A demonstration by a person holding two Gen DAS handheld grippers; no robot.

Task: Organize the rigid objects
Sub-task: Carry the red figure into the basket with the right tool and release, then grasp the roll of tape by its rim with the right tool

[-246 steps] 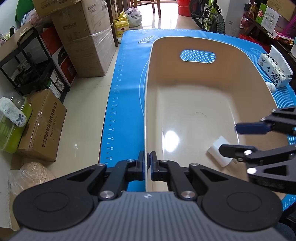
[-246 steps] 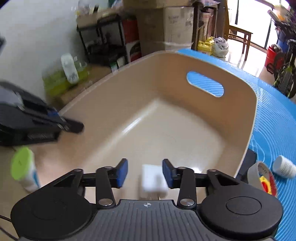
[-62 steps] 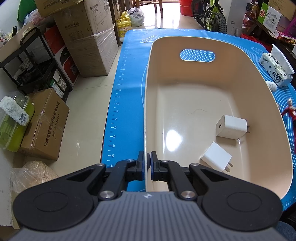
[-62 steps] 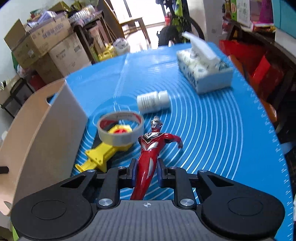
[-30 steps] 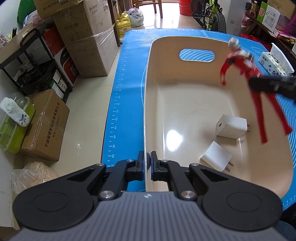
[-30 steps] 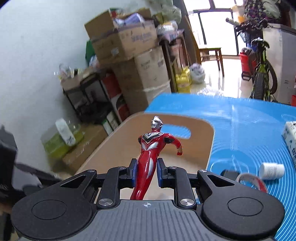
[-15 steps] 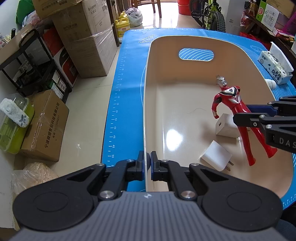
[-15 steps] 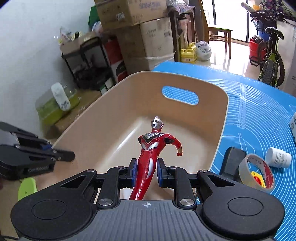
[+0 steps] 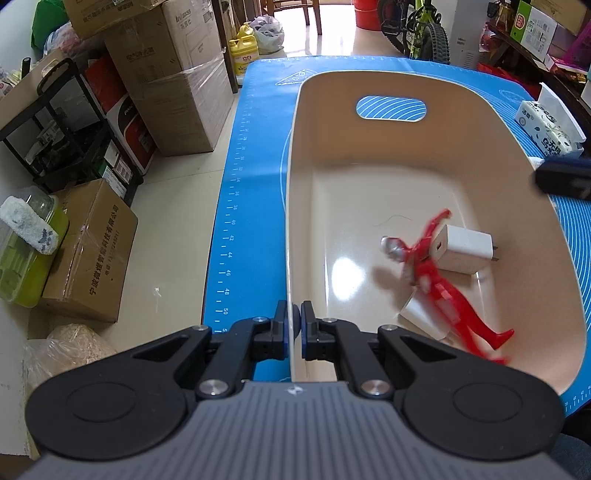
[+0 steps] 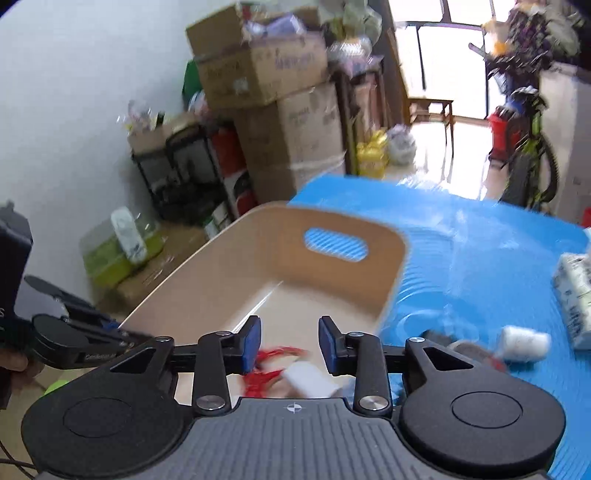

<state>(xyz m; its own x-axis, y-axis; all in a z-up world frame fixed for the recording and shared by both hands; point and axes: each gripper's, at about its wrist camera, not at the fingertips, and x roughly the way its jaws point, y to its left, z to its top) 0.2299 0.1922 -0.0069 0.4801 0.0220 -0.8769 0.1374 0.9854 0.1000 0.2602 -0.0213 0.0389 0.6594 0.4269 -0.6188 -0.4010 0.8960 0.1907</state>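
Observation:
A beige bin with a handle slot stands on the blue mat. My left gripper is shut on the bin's near left rim. Inside the bin lies a red toy figure, blurred, across two white chargers. My right gripper hovers above the bin's near right side, its jaws opening with nothing between them. Below it I see the red figure and a white charger. A right fingertip shows at the right edge of the left wrist view.
On the mat right of the bin lie a white bottle, a tape roll and a tissue pack. Cardboard boxes, a black rack and a bicycle stand on the floor beyond.
The right gripper let go of the red figure, which dropped onto the chargers in the bin. The gripper pulled back toward the right. The left gripper kept still on the rim.

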